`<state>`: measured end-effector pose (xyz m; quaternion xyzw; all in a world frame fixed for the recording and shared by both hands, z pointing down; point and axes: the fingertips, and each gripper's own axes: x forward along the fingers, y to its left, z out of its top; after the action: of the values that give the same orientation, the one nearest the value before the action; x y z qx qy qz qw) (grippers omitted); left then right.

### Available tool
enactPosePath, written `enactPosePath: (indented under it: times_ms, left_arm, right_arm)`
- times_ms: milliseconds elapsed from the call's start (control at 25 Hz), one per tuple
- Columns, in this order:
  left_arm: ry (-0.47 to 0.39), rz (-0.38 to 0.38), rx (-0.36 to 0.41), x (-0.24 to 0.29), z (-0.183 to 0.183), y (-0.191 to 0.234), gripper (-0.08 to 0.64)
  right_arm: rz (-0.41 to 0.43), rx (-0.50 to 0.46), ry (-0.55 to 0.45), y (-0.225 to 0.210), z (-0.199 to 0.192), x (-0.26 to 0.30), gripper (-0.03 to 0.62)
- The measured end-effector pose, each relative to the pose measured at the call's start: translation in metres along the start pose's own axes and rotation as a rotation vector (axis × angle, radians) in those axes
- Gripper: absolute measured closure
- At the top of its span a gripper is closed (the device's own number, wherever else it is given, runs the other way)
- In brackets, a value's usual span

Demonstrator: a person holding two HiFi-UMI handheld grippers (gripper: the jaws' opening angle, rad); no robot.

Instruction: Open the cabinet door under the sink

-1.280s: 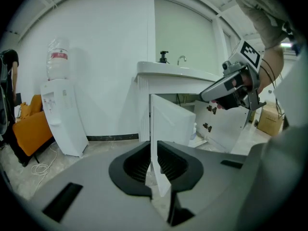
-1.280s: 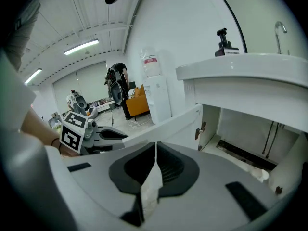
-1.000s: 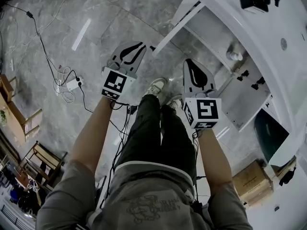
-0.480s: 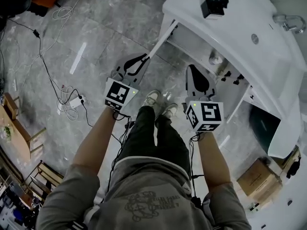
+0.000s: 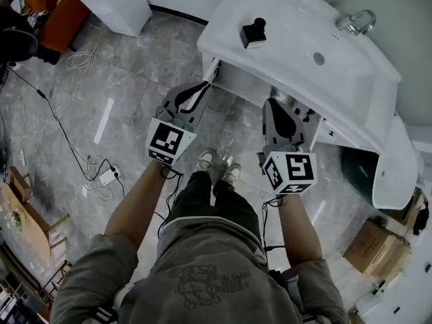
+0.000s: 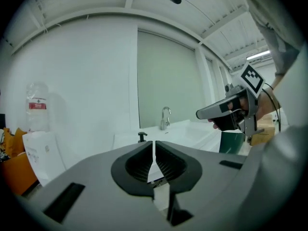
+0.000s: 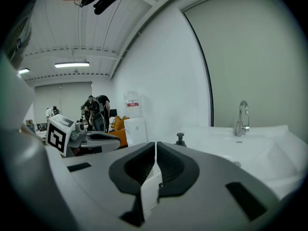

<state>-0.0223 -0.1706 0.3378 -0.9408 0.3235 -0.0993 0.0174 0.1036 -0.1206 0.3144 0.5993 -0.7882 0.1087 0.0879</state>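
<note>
Sink [image 5: 270, 66] edge ahead of left gripper [image 5: 206, 85]

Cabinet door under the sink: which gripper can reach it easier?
Probably the left gripper: its tips sit beside the edge of the cabinet door; the right gripper sits farther from it.

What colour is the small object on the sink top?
Black. The object shows best in the head view, against the white sink.

Loose floor cables [image 5: 79, 60] and a cardboard box [image 5: 374, 248] suggest a workshop.
</note>
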Motion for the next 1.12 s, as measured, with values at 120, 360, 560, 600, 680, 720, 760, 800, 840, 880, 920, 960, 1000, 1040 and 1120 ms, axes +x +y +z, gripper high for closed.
enactPosePath:
  times_ms: [120, 360, 560, 600, 680, 720, 760, 800, 840, 880, 920, 960, 1000, 1040, 1120]
  left_arm:
    - [-0.021, -0.015, 0.001, 0.009, 0.031, -0.008, 0.53]
    - [-0.076, -0.06, 0.024, 0.024, 0.091, -0.031, 0.531]
    - [-0.129, -0.107, 0.047, 0.028, 0.141, -0.058, 0.531]
    - [-0.14, -0.106, 0.048, 0.028, 0.151, -0.062, 0.531]
    - [-0.17, -0.083, 0.038, 0.024, 0.169, -0.067, 0.533]
    - [-0.181, -0.07, 0.031, 0.022, 0.177, -0.068, 0.535]
    - [-0.184, -0.062, 0.029, 0.02, 0.183, -0.071, 0.535]
    - [-0.182, -0.061, 0.031, 0.02, 0.188, -0.074, 0.535]
    - [-0.179, -0.066, 0.036, 0.02, 0.193, -0.078, 0.535]
    - [-0.179, -0.073, 0.043, 0.02, 0.197, -0.082, 0.535]
    - [-0.181, -0.081, 0.05, 0.02, 0.202, -0.086, 0.535]
    - [-0.184, -0.088, 0.057, 0.019, 0.206, -0.091, 0.535]
    - [-0.188, -0.095, 0.064, 0.017, 0.21, -0.096, 0.535]
    - [-0.193, -0.1, 0.072, 0.015, 0.215, -0.1, 0.535]
    - [-0.207, -0.107, 0.093, 0.008, 0.227, -0.11, 0.535]
  right_arm:
    - [0.0, -0.056, -0.015, -0.002, 0.023, -0.016, 0.56]
    - [-0.049, -0.109, -0.079, -0.013, 0.07, -0.049, 0.56]
    - [-0.093, -0.1, -0.144, -0.027, 0.103, -0.083, 0.56]
    - [-0.098, -0.099, -0.154, -0.03, 0.109, -0.09, 0.56]
    - [-0.115, -0.098, -0.17, -0.034, 0.121, -0.103, 0.56]
    - [-0.124, -0.102, -0.18, -0.035, 0.127, -0.11, 0.56]
    - [-0.132, -0.106, -0.19, -0.036, 0.133, -0.117, 0.56]
    - [-0.14, -0.109, -0.201, -0.037, 0.139, -0.124, 0.56]
    - [-0.149, -0.111, -0.212, -0.039, 0.145, -0.131, 0.56]
    - [-0.159, -0.112, -0.223, -0.04, 0.151, -0.138, 0.56]
    - [-0.168, -0.113, -0.234, -0.042, 0.156, -0.146, 0.56]
    - [-0.178, -0.116, -0.244, -0.044, 0.161, -0.154, 0.56]
    - [-0.188, -0.124, -0.253, -0.044, 0.166, -0.163, 0.56]
    - [-0.197, -0.139, -0.262, -0.044, 0.171, -0.172, 0.56]
    - [-0.217, -0.184, -0.281, -0.041, 0.182, -0.189, 0.56]
